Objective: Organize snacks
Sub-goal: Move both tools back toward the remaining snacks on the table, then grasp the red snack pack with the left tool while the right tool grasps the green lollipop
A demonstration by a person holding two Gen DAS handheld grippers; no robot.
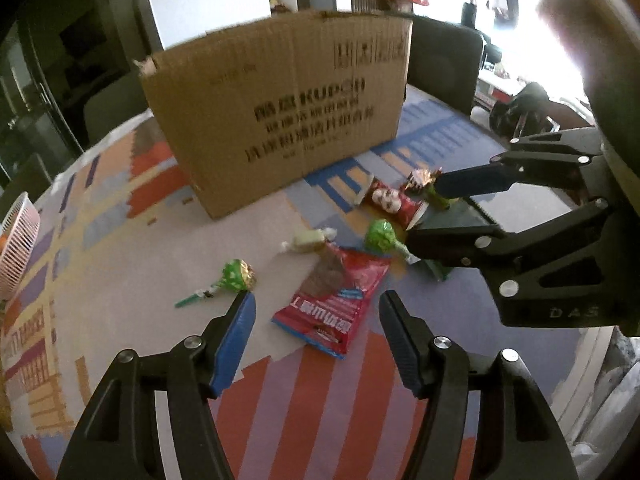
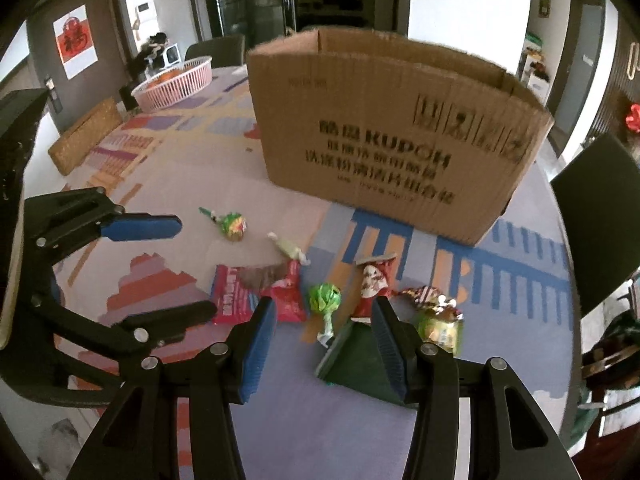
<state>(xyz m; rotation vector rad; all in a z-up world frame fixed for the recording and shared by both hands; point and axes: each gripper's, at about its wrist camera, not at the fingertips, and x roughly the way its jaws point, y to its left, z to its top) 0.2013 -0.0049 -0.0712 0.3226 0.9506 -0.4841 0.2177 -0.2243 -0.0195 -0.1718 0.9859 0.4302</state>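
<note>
An open cardboard box stands on the patterned table. Snacks lie in front of it: a red packet, a green lollipop, a second green lollipop, a pale wrapped candy, a small red-white packet, a dark green packet and a gold-wrapped sweet. My left gripper is open above the red packet. My right gripper is open around the second lollipop.
A pink basket stands at the table's far left side. A woven tan mat lies near it. Dark chairs stand around the table. The tablecloth has coloured blocks.
</note>
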